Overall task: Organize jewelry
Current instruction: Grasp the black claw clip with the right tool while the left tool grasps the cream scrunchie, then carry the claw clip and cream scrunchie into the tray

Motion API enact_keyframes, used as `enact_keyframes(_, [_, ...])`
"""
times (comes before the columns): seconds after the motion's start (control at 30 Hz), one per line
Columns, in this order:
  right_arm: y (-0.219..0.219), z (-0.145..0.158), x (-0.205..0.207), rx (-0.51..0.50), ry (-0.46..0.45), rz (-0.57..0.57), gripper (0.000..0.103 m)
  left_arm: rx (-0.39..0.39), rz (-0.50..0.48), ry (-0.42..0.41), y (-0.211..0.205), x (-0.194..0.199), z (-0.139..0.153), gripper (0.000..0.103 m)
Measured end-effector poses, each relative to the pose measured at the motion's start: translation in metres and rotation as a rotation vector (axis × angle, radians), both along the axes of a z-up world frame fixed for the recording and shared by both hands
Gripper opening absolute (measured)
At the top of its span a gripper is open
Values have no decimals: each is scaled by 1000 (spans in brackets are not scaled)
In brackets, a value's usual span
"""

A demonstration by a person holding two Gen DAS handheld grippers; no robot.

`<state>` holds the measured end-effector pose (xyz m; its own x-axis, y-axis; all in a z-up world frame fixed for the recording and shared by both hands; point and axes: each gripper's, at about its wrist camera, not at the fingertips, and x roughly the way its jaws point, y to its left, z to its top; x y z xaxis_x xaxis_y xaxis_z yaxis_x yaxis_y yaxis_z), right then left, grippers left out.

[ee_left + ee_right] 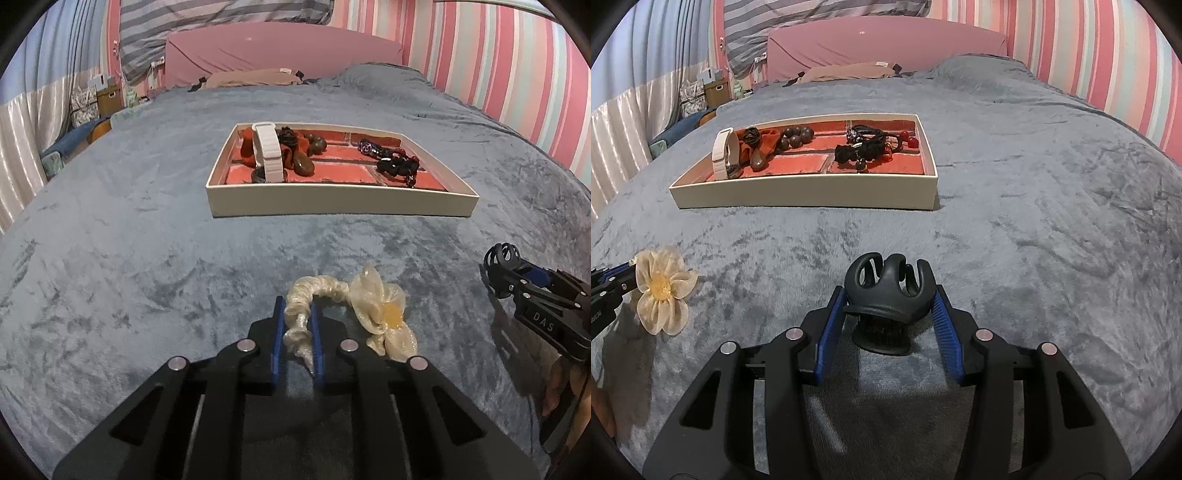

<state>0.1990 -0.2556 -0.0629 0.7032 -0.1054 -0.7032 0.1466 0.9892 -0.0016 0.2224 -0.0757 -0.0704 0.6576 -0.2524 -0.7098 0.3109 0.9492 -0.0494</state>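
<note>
My left gripper is shut on the band of a cream flower scrunchie, low over the grey bedspread; the flower also shows in the right wrist view. My right gripper is shut on a black claw hair clip, also seen in the left wrist view. A white tray with a red brick-pattern floor lies ahead; it holds a white watch strap, brown beads and dark beaded jewelry. The tray also shows in the right wrist view.
The grey plush bedspread covers the whole bed. A pink headboard and pillows stand at the far end. Striped walls run along the right. Boxes and clutter sit off the bed's left side.
</note>
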Motion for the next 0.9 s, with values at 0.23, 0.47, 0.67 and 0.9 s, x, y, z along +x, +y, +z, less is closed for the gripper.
enact_keyframes(0.23, [-1, 9, -2, 3, -25, 3, 47, -3, 4, -24, -1, 2, 10, 12])
enact_keyframes(0.47, [-4, 29, 7, 3, -67, 11, 47, -24, -1, -81, -6, 12, 32, 12])
enact_keyframes(0.67, [-8, 52, 26, 0, -114, 16, 47, -32, -8, -145, -14, 27, 58, 12])
enact_keyframes(0.9, [-7, 80, 64, -21, -155, 35, 47, -70, -30, -190, -32, 60, 92, 12])
